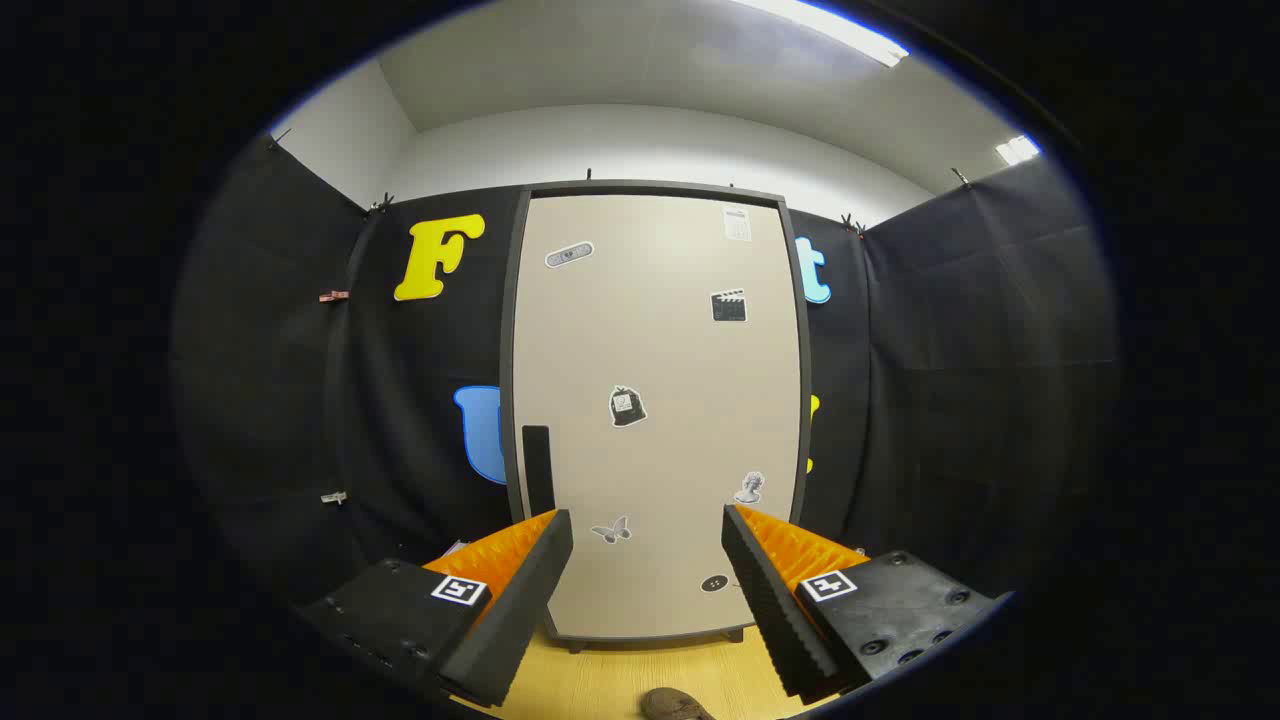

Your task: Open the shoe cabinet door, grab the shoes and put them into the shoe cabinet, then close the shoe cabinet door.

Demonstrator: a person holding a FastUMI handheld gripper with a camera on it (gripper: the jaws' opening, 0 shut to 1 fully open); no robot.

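A tall beige shoe cabinet (655, 400) with a dark frame stands straight ahead on the wooden floor, its door shut. A dark vertical handle (538, 468) sits at the door's lower left, just above my left finger. Several small stickers dot the door. My gripper (648, 528) is open, fingers spread wide with nothing between them, pointing at the lower part of the door from a short distance. The toe of a brown shoe (675, 705) lies on the floor below and between the fingers, close to me.
Black cloth walls (950, 400) close in the booth on both sides of the cabinet. The light wooden floor (620, 675) runs from the cabinet's feet toward me. White wall and ceiling lights show above the cloth.
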